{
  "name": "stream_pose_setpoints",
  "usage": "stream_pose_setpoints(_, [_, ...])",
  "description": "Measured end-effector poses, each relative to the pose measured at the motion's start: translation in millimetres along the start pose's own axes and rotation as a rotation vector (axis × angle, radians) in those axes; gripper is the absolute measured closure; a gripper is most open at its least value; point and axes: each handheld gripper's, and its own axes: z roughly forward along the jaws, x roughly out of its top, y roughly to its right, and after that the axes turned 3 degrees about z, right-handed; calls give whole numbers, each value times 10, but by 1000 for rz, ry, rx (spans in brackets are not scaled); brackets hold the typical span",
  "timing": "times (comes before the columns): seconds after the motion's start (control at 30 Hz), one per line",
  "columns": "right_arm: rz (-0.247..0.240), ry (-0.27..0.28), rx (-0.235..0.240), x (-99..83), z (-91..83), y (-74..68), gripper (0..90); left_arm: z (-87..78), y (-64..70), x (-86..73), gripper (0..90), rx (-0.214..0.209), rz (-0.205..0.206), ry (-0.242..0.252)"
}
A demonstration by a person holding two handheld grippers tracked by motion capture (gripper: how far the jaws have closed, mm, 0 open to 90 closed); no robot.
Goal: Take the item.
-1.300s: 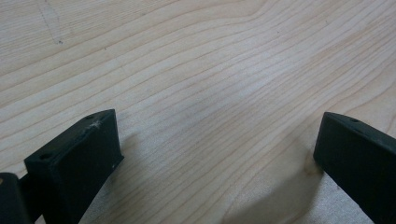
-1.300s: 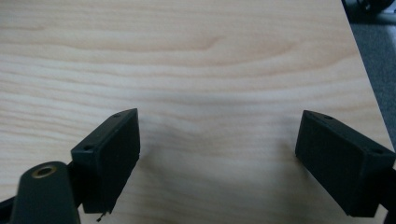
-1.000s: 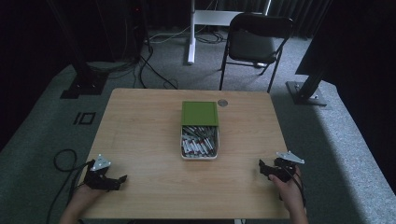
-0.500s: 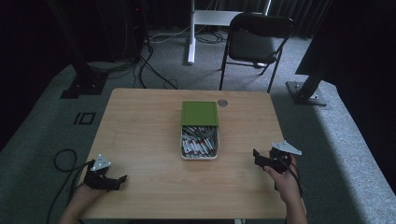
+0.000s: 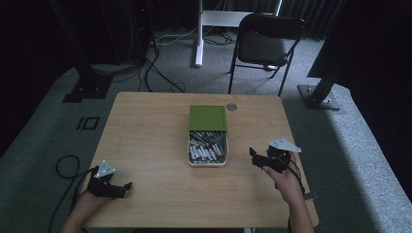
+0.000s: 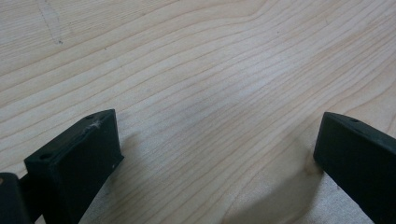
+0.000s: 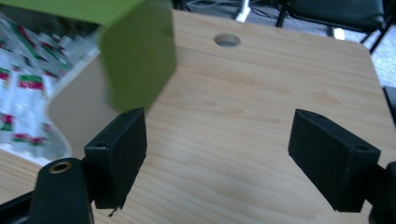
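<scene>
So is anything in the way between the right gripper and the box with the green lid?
Nothing visible. The right gripper sits just right of the box, jaws open, with only bare table between them. The green lid covers the box's far half.

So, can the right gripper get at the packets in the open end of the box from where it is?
Probably yes: the right gripper is open beside the box, bare table between, and the green lid leaves the packets uncovered.

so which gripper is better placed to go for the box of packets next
Probably the right gripper: open, beside the box and facing it. The left gripper, also open, sits at the near left corner over bare table.
</scene>
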Motion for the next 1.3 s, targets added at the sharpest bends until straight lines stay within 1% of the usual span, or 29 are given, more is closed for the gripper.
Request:
stream_pose_setpoints(0.2, [-18, 17, 53, 87, 52, -176, 197, 0, 0, 0, 14, 0, 0, 0])
stream_pose_setpoints(0.37, [-43, 21, 87, 141, 94, -327, 207, 0, 0, 0, 14, 0, 0, 0])
stream_pose_setpoints(0.57, [-60, 24, 131, 201, 141, -513, 215, 0, 0, 0, 14, 0, 0, 0])
stream_pose_setpoints(0.73, [-81, 16, 167, 220, 202, -658, 221, 0, 0, 0, 14, 0, -1, 0])
stream_pose_setpoints(0.77, [-92, 16, 176, 223, 215, -692, 223, 0, 0, 0, 14, 0, -1, 0])
stream_pose_setpoints(0.9, [-110, 17, 196, 233, 247, -788, 233, 0, 0, 0, 14, 0, 0, 0])
stream_pose_setpoints(1.03, [-128, 5, 220, 232, 293, -886, 235, 0, 0, 0, 14, 0, -1, 0])
stream_pose_setpoints(1.23, [-152, -1, 243, 210, 358, -1014, 278, 0, 0, 0, 14, 0, 0, 0])
stream_pose_setpoints(1.27, [-157, -1, 241, 201, 369, -1036, 319, 0, 0, 0, 14, 0, -1, 0])
stream_pose_setpoints(1.3, [-158, -3, 242, 191, 380, -1051, 341, 0, 0, 0, 14, 0, -1, 0])
